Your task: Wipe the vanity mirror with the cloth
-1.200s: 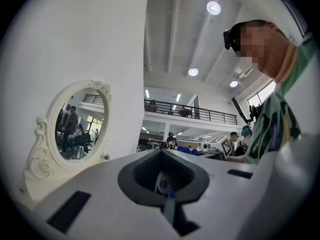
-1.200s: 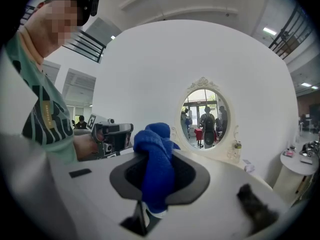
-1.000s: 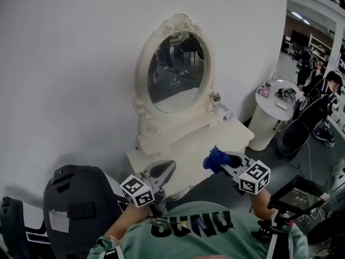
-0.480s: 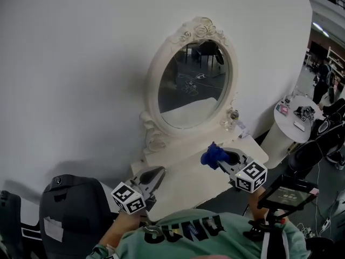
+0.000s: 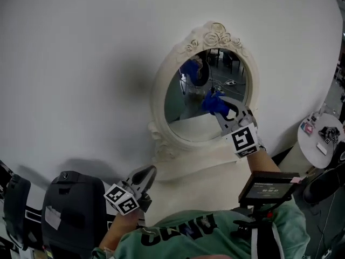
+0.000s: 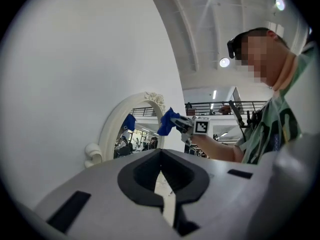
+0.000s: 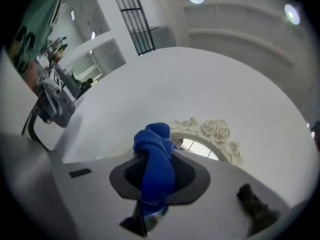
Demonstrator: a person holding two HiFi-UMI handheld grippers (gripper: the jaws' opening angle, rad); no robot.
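Observation:
The oval vanity mirror [image 5: 186,104] in its white carved frame [image 5: 215,34] hangs on the white wall above the vanity table. My right gripper [image 5: 220,108] is raised in front of the glass, shut on a bunched blue cloth [image 5: 214,103]. The cloth's blue reflection [image 5: 191,72] shows in the upper glass. In the right gripper view the cloth [image 7: 156,164] bulges between the jaws, with the frame's top [image 7: 215,131] beyond. My left gripper [image 5: 143,174] hangs low at the table's left front, shut and empty. From the left gripper view the mirror [image 6: 131,139] and cloth [image 6: 166,124] appear ahead.
The white vanity table top [image 5: 186,190] lies under the mirror. A black bag [image 5: 70,209] sits at the lower left. A dark screen device [image 5: 267,186] hangs near the person's chest. A round white table [image 5: 322,139] with small items stands at the far right.
My right gripper has lifted the blue cloth from above the vanity table up to the mirror glass. The left gripper stayed low. The head view has tilted up toward the mirror.

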